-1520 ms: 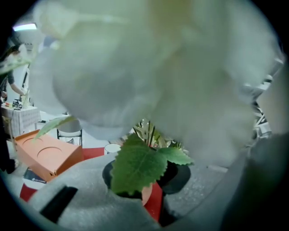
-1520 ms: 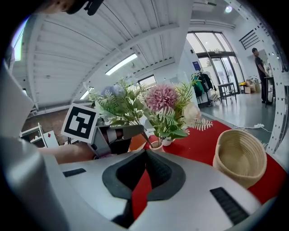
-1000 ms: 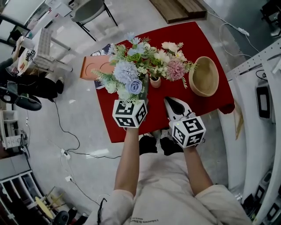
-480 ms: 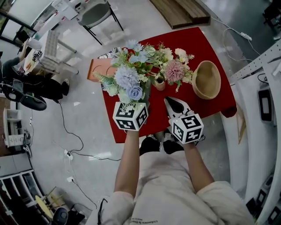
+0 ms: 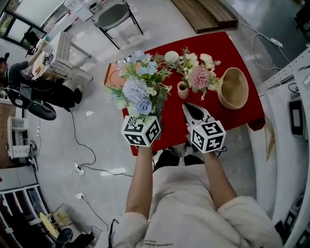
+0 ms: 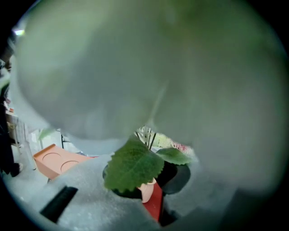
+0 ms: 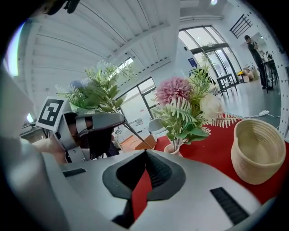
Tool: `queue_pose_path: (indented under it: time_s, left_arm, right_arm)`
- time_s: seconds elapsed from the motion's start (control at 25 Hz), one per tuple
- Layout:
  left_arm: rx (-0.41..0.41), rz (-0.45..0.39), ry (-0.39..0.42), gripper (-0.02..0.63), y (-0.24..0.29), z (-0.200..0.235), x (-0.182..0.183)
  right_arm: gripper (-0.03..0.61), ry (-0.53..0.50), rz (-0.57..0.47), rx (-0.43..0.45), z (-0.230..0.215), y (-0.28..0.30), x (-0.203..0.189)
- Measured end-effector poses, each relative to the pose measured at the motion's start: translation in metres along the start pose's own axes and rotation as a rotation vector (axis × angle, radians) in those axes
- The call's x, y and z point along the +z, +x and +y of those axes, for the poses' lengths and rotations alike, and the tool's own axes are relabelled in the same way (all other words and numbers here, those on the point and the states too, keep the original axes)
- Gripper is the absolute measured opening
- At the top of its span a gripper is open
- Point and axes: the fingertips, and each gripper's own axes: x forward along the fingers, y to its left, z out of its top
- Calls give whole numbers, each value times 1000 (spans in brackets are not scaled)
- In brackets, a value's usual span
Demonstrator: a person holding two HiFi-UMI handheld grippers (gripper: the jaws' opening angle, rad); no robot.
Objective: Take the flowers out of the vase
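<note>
**Left tongs** (image 7: 108,122). The jaws were drawn in on the stems of a blue-and-lilac bunch (image 5: 138,89), and I held it up at the near left corner of the red table (image 5: 227,48). The bunch stood left of the vase (image 5: 182,90) and apart from it. From the left gripper view I could read little. Blurred petals pressed close to the lens filled most of it, and a green leaf (image 6: 133,168) lay across the jaws.

**Right tongs** (image 5: 193,112). The jaws met at their tips with nothing between them (only red table showed through the slit behind the tips). They pointed at the foot of the vase from the near side, short of it.

**Surroundings.** The vase kept its pink and cream flowers (image 5: 198,75). A woven bowl (image 5: 235,87) sat just to its right on the table. An orange tray (image 5: 112,72) showed beyond the far left edge, partly hidden behind the raised bunch. A chair (image 5: 112,13) stood well off on the floor.

**Pose.** My two forearms reached forward side by side from the body. The left forearm (image 5: 140,179) and the right forearm (image 5: 215,179) each carried their tongs' marker cube uppermost, with the tongs aimed slightly downward.
</note>
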Motion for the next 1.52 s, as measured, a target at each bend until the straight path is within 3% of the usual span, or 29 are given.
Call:
queue_pose_path:
  time_s: [0.2,0.48,1.08,1.52]
  left_arm:
    - [-39,55,-22,44,-9,2,-26]
    - [-156,166,-49,44,-15,-1,-63]
    - [-410,358,-61,44,-63,0,-112]
    - [-532,457,-74,44,-101,-2,-154]
  right_arm:
    - [8,-12,18,-39,1,-1,-8]
    - [8,26,24,-137,4,-12,-18]
    - [8,90,31,-307,70,-15,-64]
    - [8,95,34,-412,109,-14,-102]
